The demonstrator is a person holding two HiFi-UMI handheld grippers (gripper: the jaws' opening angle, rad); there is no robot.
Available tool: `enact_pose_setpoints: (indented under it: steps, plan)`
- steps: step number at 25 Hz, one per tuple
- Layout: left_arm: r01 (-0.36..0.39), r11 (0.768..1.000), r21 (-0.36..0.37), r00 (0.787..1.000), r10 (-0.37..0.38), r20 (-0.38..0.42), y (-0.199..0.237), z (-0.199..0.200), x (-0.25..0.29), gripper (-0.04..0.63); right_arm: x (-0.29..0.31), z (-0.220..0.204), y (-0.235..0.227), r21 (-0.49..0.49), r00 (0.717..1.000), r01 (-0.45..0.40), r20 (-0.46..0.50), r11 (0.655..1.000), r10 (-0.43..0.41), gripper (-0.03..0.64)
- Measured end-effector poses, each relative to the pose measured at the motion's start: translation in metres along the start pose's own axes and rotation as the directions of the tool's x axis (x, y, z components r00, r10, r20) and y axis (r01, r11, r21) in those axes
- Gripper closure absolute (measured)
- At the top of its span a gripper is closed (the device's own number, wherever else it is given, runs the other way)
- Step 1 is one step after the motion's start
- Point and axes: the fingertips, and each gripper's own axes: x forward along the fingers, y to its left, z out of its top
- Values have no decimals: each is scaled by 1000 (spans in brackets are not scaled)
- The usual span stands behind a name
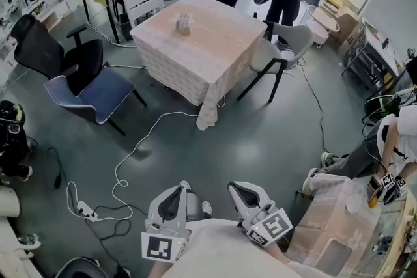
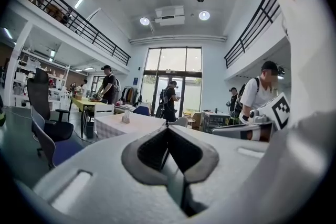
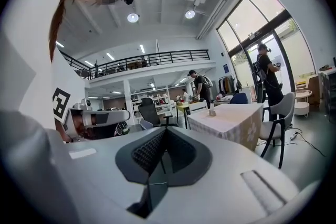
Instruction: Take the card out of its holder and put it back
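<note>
Holding left gripper (image 2: 168,130) and right gripper (image 3: 165,133) far from the counter (image 1: 218,42).
Only their own views show jaws closed, empty.

Open grey floor ahead as far as the cloth-covered table (image 1: 215,55), crossed only by a white cable (image 1: 146,135) lying flat, hemmed by a blue chair (image 1: 98,94) at left and a grey chair (image 1: 277,52) at right, tabletop bare but for a small holder (image 1: 183,24) toward its far side.
</note>
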Motion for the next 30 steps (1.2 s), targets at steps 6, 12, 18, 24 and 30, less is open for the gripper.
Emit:
enact_pose_setpoints:
  steps: [6, 12, 18, 24, 30]
  plan:
    - [-4, 1000, 3, 1000, 4, -5, 32, 3, 25, 594, 36, 5, -15, 0, 1000, 7, -1, 1000, -7, 618]
    - [-14, 1000, -1, 1000, 14, 6, 81, 26, 63, 594, 89, 33, -36, -3, 999, 51, 19, 999, -51, 618]
    - [23, 1000, 0, 1000, -23, 6, 117, 40, 90, 594, 128, 50, -51, -11, 994, 105, 37, 994, -104, 618]
    - [34, 999, 5, 999, -34, -3, 149, 32, 100, 594, 163, 42, -53, 9, 992, 120, 43, 993, -121, 618]
    - [14, 1000, -16, 1000, -14, -17, 163, 28, 105, 594, 182, 38, -53, 14, 995, 97, 16, 995, -97, 618]
